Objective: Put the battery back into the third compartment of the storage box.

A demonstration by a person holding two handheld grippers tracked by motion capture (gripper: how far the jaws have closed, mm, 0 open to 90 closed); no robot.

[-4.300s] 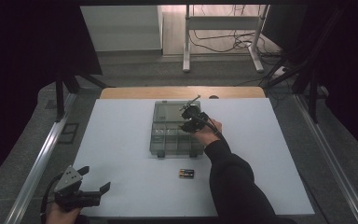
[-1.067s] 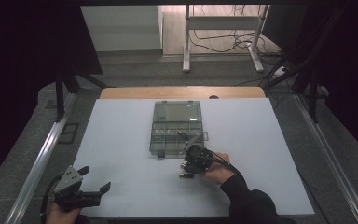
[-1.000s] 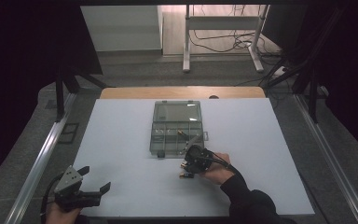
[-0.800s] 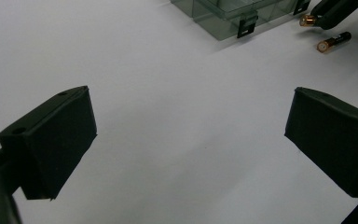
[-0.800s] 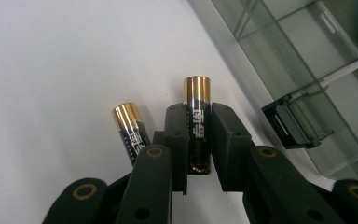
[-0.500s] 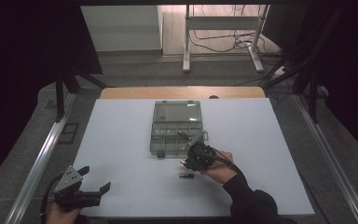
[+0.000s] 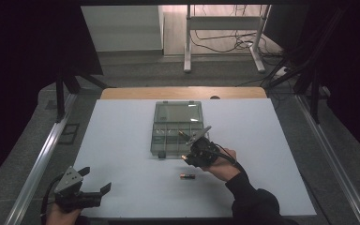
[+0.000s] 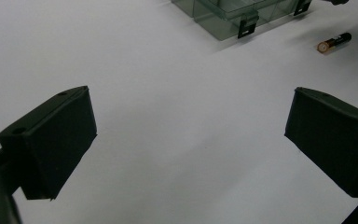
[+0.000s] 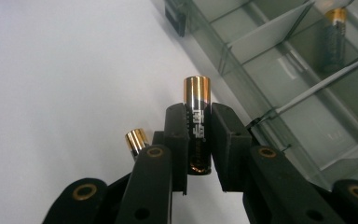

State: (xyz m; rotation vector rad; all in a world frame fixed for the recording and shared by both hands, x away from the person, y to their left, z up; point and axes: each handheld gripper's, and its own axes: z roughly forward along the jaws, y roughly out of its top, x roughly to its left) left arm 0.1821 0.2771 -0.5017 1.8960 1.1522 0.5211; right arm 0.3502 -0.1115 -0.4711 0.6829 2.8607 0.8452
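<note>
My right gripper (image 9: 198, 122) is shut on a black and gold battery (image 9: 196, 93), which stands upright between the pads. In the high view this gripper (image 7: 191, 155) hovers just off the near right corner of a clear compartment box (image 7: 176, 126). A second battery (image 7: 187, 176) lies on the white table nearer the person, and its gold end (image 9: 136, 139) peeks out behind the jaws. Another battery (image 9: 334, 39) rests in one of the box's compartments (image 9: 303, 88). My left gripper (image 7: 88, 193) sits at the near left of the table, with its jaws (image 8: 191, 140) open wide over bare table.
The box's lid (image 7: 178, 112) lies open towards the far side, and its latches (image 8: 247, 23) face the person. The white table top (image 7: 122, 154) ends in a wooden strip (image 7: 183, 93) at the back. Metal rails (image 7: 42, 154) run along both sides.
The right gripper has lifted off the table with one battery and moved up towards the box. One battery stays on the table where two lay. The left gripper has not moved.
</note>
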